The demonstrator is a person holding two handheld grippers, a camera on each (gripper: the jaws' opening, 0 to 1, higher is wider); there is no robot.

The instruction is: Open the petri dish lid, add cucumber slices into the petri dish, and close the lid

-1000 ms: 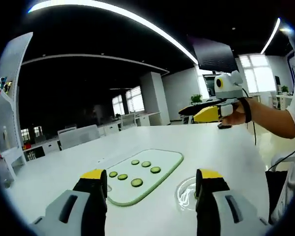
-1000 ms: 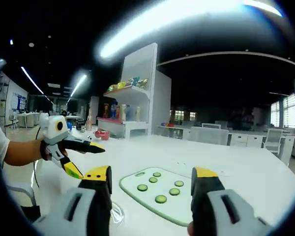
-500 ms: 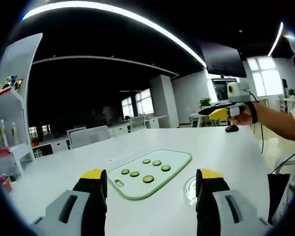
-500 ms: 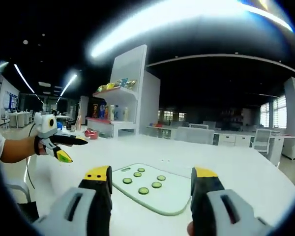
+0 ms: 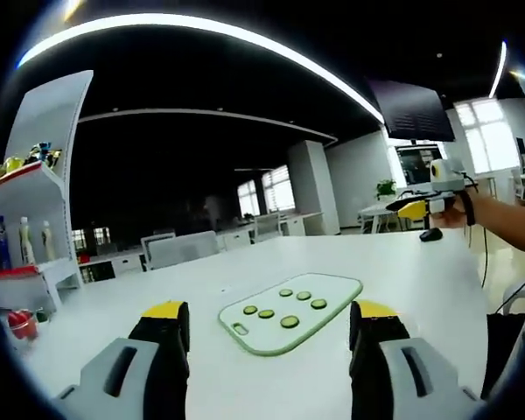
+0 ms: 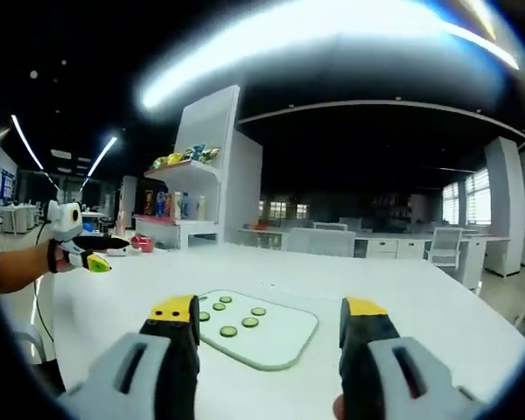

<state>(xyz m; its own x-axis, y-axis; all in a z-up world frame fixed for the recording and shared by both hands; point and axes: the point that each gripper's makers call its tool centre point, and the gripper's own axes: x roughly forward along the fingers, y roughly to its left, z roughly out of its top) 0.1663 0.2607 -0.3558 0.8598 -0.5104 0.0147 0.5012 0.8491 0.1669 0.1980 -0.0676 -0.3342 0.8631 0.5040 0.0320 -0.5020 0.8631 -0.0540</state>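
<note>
A pale green cutting board (image 5: 308, 308) lies on the white table (image 5: 201, 372) with several cucumber slices (image 5: 290, 322) on it. My left gripper (image 5: 269, 311) is open, its yellow-tipped jaws wide apart and short of the board, holding nothing. In the right gripper view the board (image 6: 276, 337) and its slices (image 6: 228, 332) lie just beyond my open, empty right gripper (image 6: 269, 308). Each gripper also appears in the other's view, held up off the table in a hand: the right gripper (image 5: 417, 208) far right, the left gripper (image 6: 89, 254) far left with jaws spread.
A white shelf unit (image 6: 197, 188) with bottles and colourful items stands past the table's left side, and a red object (image 5: 17, 322) sits near it. Office desks and chairs (image 6: 394, 245) line the back. A dark monitor (image 5: 411, 109) hangs at upper right.
Both grippers have drawn back from the board and farther from each other, so the board looks smaller. The clear dish seen by the left gripper's right jaw has left sight. Jaws stay open.
</note>
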